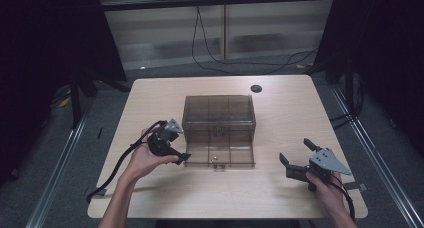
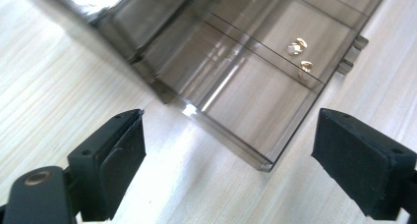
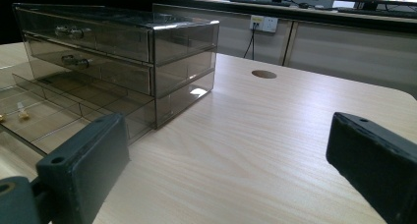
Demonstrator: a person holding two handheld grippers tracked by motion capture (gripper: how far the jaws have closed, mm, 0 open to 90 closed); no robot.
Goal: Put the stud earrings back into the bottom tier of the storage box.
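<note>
One smoky, see-through drawer chest [image 1: 218, 117] stands at the middle of the desk [image 1: 280, 193], its walls a dark tinted plastic through which the inner dividers show. Three drawers are stacked in it, as the right gripper view shows [image 3: 118, 42]: the upper two are shut, each with a small pale knob on its front, and the bottom drawer [image 1: 219, 154] is pulled out toward six o'clock, lying low and flat on the wood. Thin partitions split that drawer into compartments. In the left gripper view two small gold-coloured fittings [image 2: 301, 54] sit at its front wall, close together.

Two claws are in the high view. The left claw [image 1: 181, 145] lies at nine o'clock from the open drawer, just beside its left edge, and its jaws stand wide apart with the drawer's near corner [image 2: 265, 162] between them, untouched by either pad. The right claw [image 1: 296, 153] rests at four o'clock from the chest, well apart from it, jaws spread open on nothing. One dark round hole [image 1: 256, 88] marks the desk at one o'clock from the chest.
</note>
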